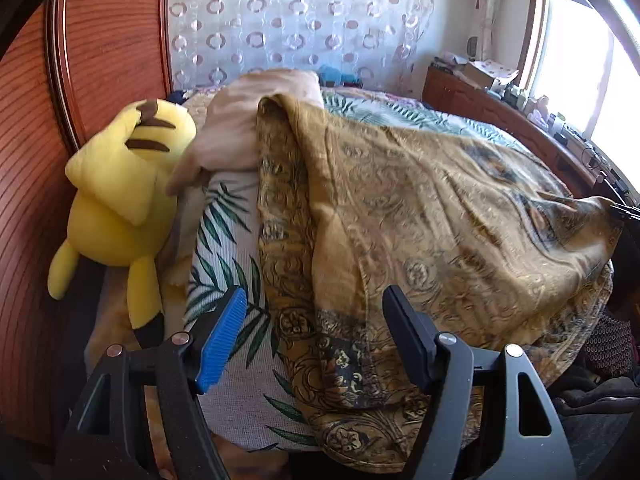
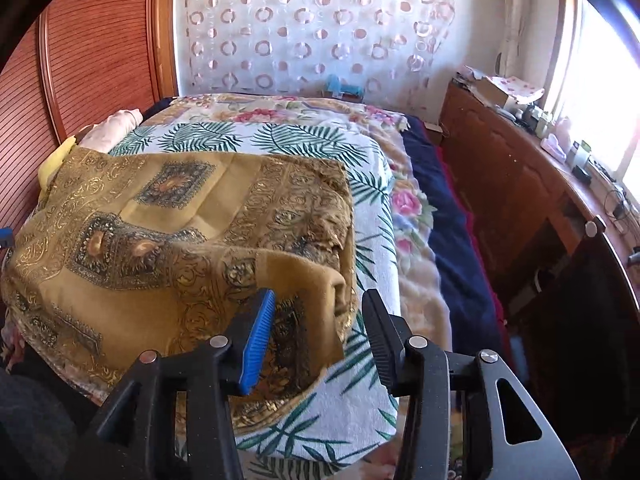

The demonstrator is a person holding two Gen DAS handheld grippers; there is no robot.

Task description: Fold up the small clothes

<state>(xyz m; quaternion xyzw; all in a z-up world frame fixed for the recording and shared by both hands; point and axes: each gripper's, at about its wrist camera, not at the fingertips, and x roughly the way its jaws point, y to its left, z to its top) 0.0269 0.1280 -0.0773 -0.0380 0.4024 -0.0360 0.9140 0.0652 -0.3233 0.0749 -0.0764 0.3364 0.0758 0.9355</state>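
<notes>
The left tool [image 1: 316, 340] has its blue-padded and black fingers spread wide apart, gripping nothing, hovering over the near edge of the mustard-gold patterned cloth [image 1: 420, 208]. The right tool [image 2: 320, 340] is likewise wide apart and empty, straddling a raised fold at the cloth's [image 2: 180, 232] corner. The cloth lies draped across the palm-leaf-print white bedspread [image 2: 360, 380].

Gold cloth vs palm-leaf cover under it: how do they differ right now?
The gold cloth is ochre with ornate medallion and scroll print; the palm-leaf cover is white with green fronds. The gold cloth is rumpled, one corner flipped over near the right gripper; the palm-leaf cover lies flat and smooth. The gold cloth sits on top, leaving the cover's far and right margins bare. Both are patterned fabrics on the bed. Both grippers, including the left gripper, are open.
</notes>
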